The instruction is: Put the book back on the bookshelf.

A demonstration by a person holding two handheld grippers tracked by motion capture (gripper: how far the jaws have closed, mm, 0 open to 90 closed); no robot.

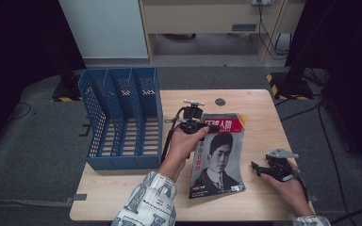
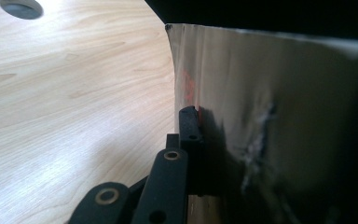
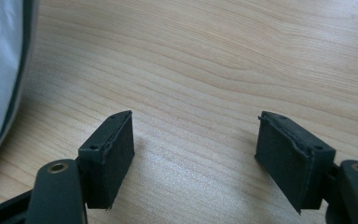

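Magazine (image 1: 217,157) — cover bearing a portrait and a red title band — is clamped at its top left corner between the fingers of the left gripper (image 1: 207,127), the far end raised off the desk (image 1: 259,108) and the near edge resting low toward the person. In the left gripper view the fingers (image 2: 189,126) sit closed on the page edge, the glossy sheet (image 2: 270,102) standing just to their right and the bare desk (image 2: 74,93) to their left.

Right gripper (image 1: 257,168) rests on the desk right of the magazine, near its lower right corner but apart from it. Its fingers (image 3: 112,154) stand apart with bare wood between them — the magazine's edge (image 3: 0,79) lies well off to their left.

Blue file rack (image 1: 122,117) stands left of the left gripper's fingers, clear of them.
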